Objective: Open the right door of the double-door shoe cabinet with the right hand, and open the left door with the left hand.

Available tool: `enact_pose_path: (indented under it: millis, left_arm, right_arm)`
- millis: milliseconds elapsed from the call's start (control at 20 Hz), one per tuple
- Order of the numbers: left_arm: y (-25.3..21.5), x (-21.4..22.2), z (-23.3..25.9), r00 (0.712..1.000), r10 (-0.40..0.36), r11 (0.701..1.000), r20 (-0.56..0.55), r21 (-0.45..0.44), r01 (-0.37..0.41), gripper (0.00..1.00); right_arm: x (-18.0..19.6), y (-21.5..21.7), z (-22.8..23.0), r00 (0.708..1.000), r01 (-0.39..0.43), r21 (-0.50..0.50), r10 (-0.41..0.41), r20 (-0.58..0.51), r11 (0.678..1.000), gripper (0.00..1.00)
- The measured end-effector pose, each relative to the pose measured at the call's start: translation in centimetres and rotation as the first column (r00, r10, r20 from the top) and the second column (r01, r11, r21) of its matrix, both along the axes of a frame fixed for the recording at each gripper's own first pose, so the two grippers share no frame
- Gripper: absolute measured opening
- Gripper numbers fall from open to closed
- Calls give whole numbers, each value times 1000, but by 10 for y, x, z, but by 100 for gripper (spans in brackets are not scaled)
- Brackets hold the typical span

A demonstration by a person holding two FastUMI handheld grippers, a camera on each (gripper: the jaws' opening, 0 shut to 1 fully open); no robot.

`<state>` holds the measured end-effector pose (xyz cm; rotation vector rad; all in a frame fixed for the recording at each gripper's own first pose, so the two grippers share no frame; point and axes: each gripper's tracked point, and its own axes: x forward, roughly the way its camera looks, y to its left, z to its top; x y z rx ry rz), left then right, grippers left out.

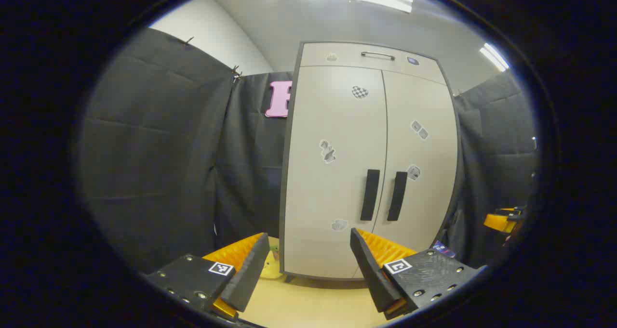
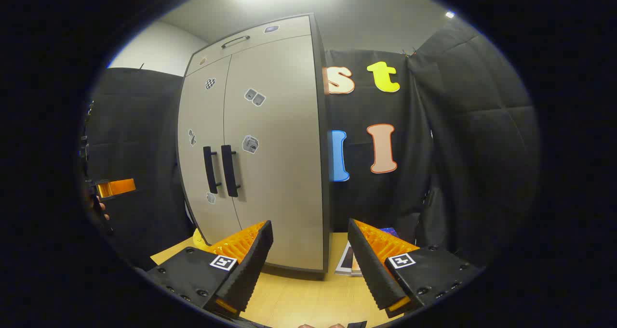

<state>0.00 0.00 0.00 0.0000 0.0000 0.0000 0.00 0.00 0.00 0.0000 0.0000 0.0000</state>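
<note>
Both doors of the shoe cabinet [image 2: 255, 140] are sitting closed, so the step in hand, as I judge it, is bringing the right gripper [image 2: 308, 255] onto the right door handle [image 2: 230, 170]. Doing it well is meaning steering toward the frame's left and closing squarely across the vertical bar (not its neighbour, the left door handle [image 2: 209, 169], which is standing just beside it). In the right gripper view the jaws are standing wide apart, holding nothing, at the bottom centre; the handle is lying up and left, well apart. In the left gripper view the left gripper [image 1: 308, 260] is likewise gaping empty, its handle [image 1: 370, 194] sitting just above and right of the gap
</note>
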Motion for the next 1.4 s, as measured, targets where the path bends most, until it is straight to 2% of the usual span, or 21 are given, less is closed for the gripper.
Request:
enact_pose_path:
  millis: [150,250,350,450,600,750,1000,1150,1200,1250,1300,1400]
  left_arm:
    - [4,6,6,999,-27,999,35,-42,28,95]
    - [17,12,5,998,2,996,57,-86,3,98]
    - [23,18,-2,999,-3,989,43,-149,10,98]
    - [31,23,-9,999,-26,985,30,-171,31,98]
    - [46,26,-28,998,-62,996,-1,-67,62,97]
    - [53,20,-39,996,-86,996,14,28,85,97]
    - [47,18,-56,989,-146,989,12,-25,146,97]
    - [46,20,-73,984,-179,983,-14,-41,178,97]
    - [48,19,-77,983,-182,983,-24,-38,181,97]
    - [52,18,-81,983,-183,983,-33,-34,181,98]
    - [54,17,-83,982,-184,983,-38,-33,183,97]
    - [59,15,-84,982,-185,982,-37,-36,184,97]
  right_arm:
    - [4,20,12,999,35,22,-35,29,999,98]
    - [8,38,18,998,46,45,-48,42,998,98]
    - [13,53,27,997,54,69,-58,58,996,98]
    - [19,69,40,995,47,100,-55,81,994,98]
    - [22,86,47,995,46,113,-56,87,992,98]
    - [22,96,45,992,68,106,-78,98,992,98]
    - [28,115,54,990,73,119,-86,110,990,98]
    - [34,123,71,984,81,91,-94,151,993,98]
    - [37,127,76,983,81,84,-94,161,993,92]
    - [40,132,81,982,77,77,-89,169,994,92]
    - [43,138,87,981,72,67,-83,178,995,98]
    - [51,146,99,976,70,42,-77,203,997,98]
